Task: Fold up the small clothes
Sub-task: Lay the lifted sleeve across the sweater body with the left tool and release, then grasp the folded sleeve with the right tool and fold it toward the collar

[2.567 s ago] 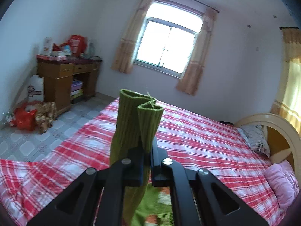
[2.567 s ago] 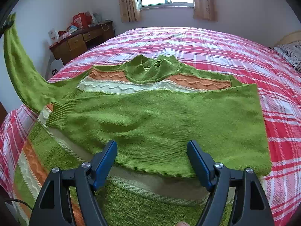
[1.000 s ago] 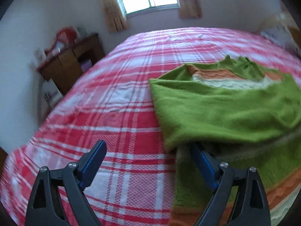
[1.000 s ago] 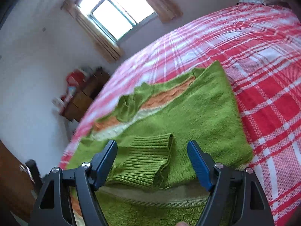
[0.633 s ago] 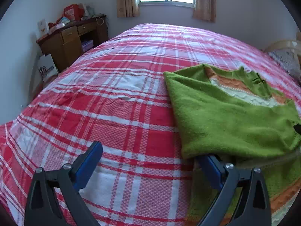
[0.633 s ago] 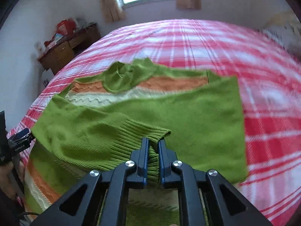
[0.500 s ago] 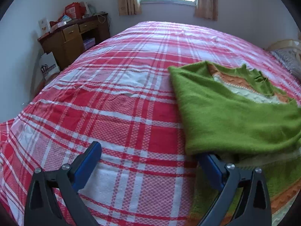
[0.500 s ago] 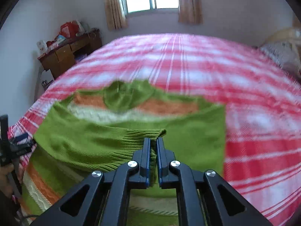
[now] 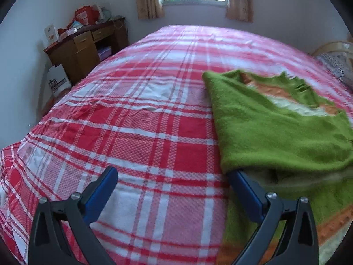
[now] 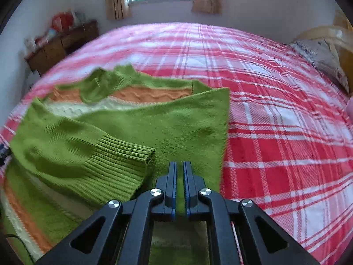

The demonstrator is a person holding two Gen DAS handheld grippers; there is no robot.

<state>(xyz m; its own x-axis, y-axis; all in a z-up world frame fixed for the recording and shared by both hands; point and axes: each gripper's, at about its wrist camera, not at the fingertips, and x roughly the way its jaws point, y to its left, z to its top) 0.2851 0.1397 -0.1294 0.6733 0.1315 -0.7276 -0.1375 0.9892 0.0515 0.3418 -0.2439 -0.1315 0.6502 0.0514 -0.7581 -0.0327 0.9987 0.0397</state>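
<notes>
The green sweater point(image 10: 123, 132) lies flat on the bed point(image 9: 154, 114), near its front edge, with both sleeves folded across the body. The ribbed cuff point(image 10: 123, 163) rests on top, just left of the right gripper point(image 10: 179, 170) — its jaws are almost closed with nothing clearly between them. The left gripper point(image 9: 174, 190) is at the sweater's left edge — jaws wide apart, one finger point(image 9: 247, 194) tucked under the folded sleeve.

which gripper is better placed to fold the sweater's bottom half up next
Left. The left gripper is open low at the sweater's side edge, one finger under the cloth. The right gripper is shut over the folded sleeves.
</notes>
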